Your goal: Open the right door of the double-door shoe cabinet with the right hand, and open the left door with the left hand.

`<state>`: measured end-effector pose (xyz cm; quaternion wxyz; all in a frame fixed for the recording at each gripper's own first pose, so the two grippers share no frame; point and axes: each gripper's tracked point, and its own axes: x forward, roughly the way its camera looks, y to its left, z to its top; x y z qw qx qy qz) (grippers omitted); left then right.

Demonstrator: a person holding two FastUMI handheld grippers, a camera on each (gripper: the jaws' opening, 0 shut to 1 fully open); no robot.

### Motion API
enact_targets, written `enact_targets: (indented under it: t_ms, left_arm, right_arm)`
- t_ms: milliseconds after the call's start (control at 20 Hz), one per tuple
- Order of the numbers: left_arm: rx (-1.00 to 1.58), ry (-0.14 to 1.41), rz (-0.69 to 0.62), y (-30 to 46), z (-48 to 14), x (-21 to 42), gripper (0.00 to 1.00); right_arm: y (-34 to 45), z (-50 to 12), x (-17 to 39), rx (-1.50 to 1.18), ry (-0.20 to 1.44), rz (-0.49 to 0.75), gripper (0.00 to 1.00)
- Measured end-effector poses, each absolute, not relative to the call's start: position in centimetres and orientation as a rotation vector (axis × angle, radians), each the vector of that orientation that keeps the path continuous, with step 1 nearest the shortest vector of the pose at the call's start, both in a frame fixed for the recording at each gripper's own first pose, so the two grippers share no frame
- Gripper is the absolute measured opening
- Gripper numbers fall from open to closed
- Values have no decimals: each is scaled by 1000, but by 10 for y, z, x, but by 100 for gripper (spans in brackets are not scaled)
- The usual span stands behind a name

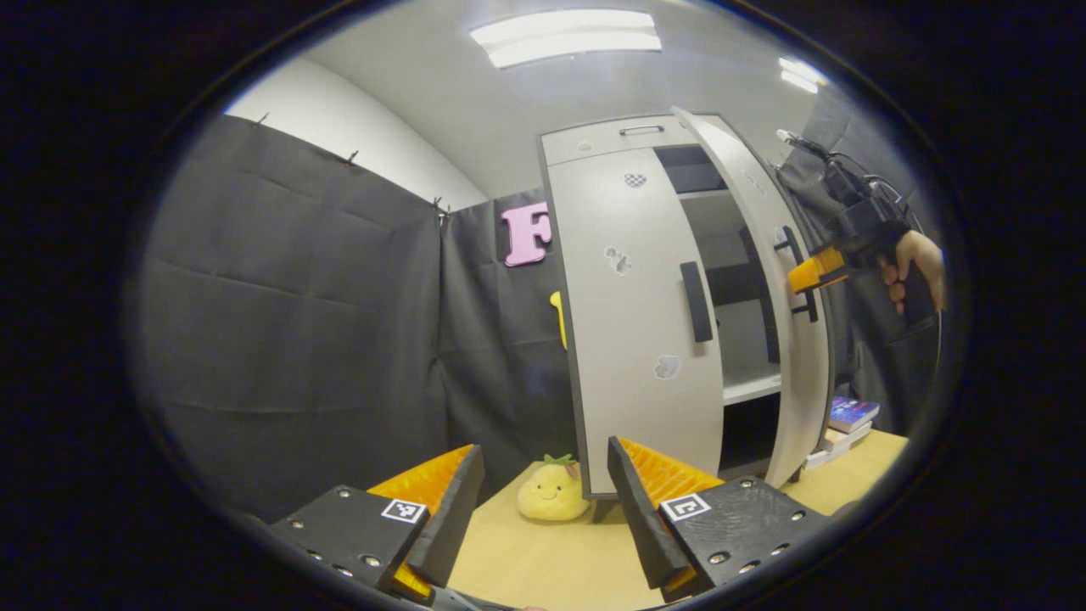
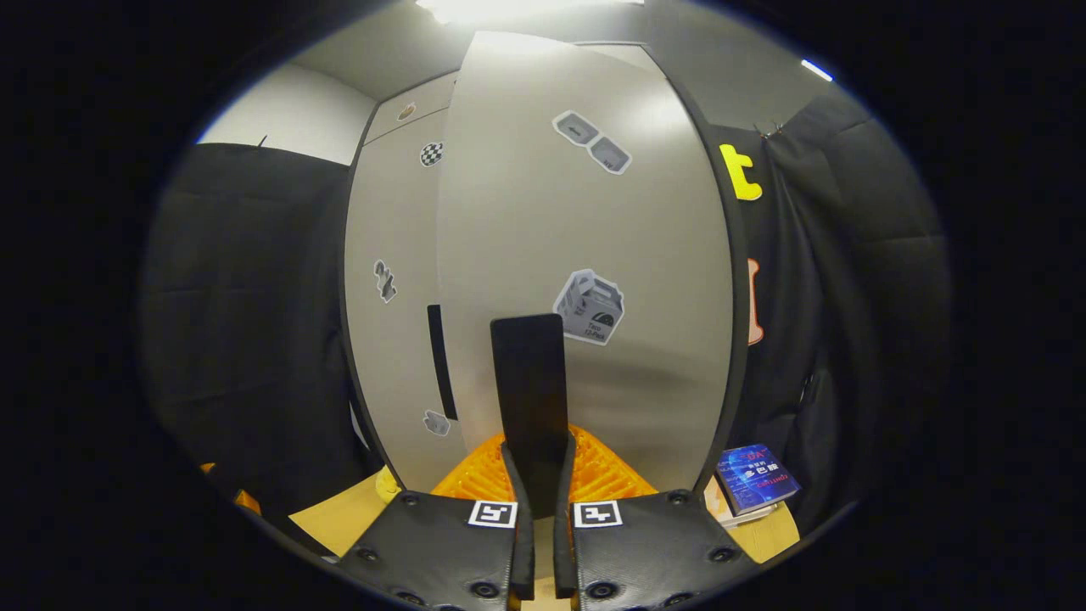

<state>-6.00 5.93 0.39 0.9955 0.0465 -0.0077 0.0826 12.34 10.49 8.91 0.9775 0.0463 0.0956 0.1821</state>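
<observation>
The pale grey shoe cabinet stands on the table. Its left door is closed, with a black vertical handle. The right door is swung partly outward and shelves show behind it. A hand holds my right gripper at that door's handle. In the right gripper view, the right door is close ahead and my right gripper is shut on its black handle. My left gripper is open with nothing between its fingers, low in front of the left door.
A yellow plush toy sits on the tan table at the cabinet's left foot. A stack of books lies right of the cabinet, and the top book sits past the open door's edge. Black cloth walls surround the booth.
</observation>
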Motion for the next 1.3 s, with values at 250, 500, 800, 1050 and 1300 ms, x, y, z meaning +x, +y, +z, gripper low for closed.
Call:
enact_targets:
  t_ms: [250, 500, 800, 1050, 1300]
  left_arm:
    - [82, -11, 121, 40, 2, -50, 84]
    - [78, -5, 63, 15, -1, -44, 84]
    - [67, -15, -1, -15, 2, -38, 85]
    - [71, -9, -3, -14, 2, -37, 84]
    - [69, -9, -5, -18, 1, -34, 84]
  right_arm:
    - [81, 91, 109, 79, 193, 357, 10]
    - [52, 92, 94, 68, 202, 331, 10]
    - [33, 93, 88, 49, 207, 310, 10]
    - [6, 92, 84, 29, 212, 262, 10]
    - [-26, 92, 81, 32, 208, 223, 9]
